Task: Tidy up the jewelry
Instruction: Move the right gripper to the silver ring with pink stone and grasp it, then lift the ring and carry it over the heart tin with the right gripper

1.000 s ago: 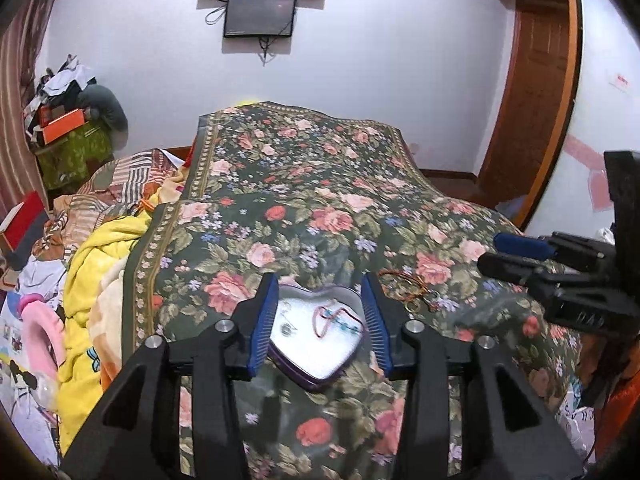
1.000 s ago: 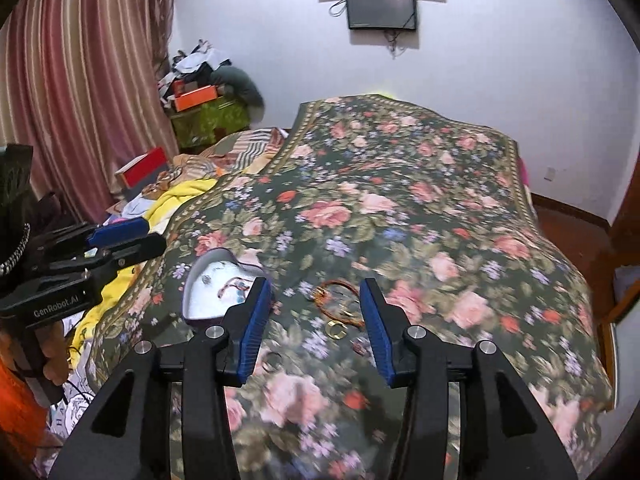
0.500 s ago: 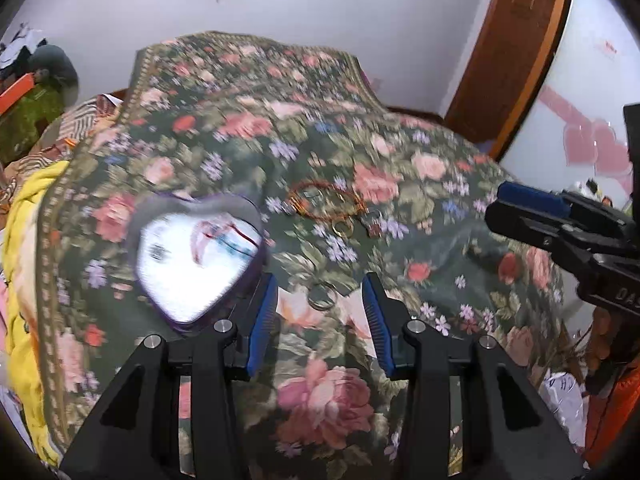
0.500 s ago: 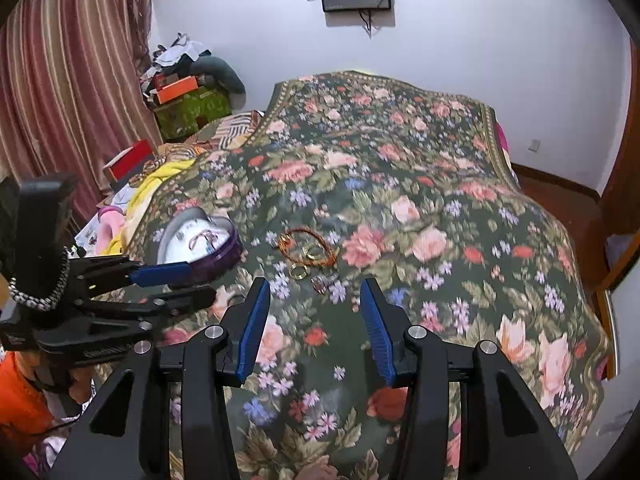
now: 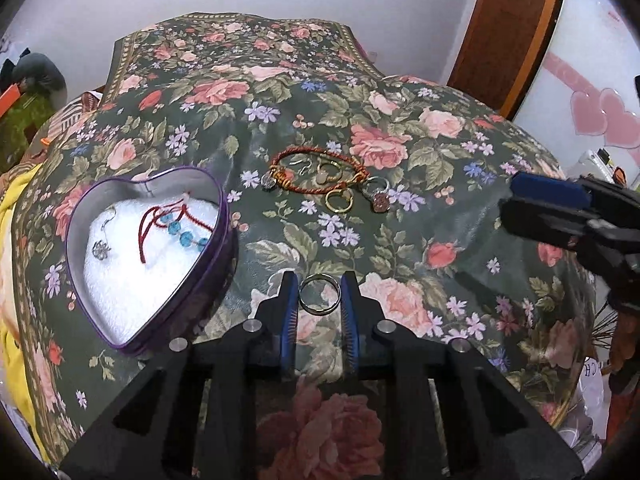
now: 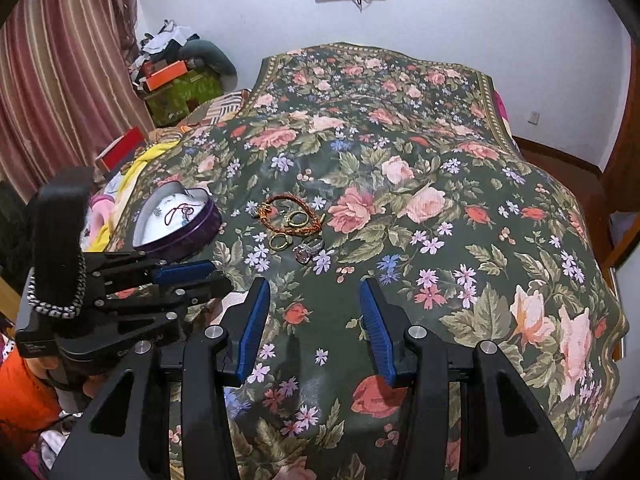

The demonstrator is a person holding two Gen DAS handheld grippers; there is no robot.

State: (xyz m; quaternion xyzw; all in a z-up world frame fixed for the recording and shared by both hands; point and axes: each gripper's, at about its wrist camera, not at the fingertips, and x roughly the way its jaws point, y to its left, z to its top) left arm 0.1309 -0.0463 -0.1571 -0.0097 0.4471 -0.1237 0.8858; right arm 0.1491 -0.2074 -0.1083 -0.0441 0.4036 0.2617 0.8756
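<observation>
Rings point(image 5: 339, 201) and tin point(image 5: 148, 256) flank our left tool point(image 5: 319, 294), closing around a ring point(image 5: 320, 294) on the bed point(image 5: 400, 240); right tool point(image 6: 316, 320) spread, empty.

We see two alike grippers, both matte black plastic. The left gripper point(image 5: 320, 294) has angular black fingers with triangular cut-outs, round silver screws on its knuckles, and ribbed blue pads point(image 5: 289, 320). The right gripper point(image 6: 315, 322) shows the same build. In the right view the left one bears small white lettering, too small to read, and a beaded silver chain point(image 6: 60, 304) wraps its upright black handle. An orange sleeve point(image 6: 24, 396) shows below.
</observation>
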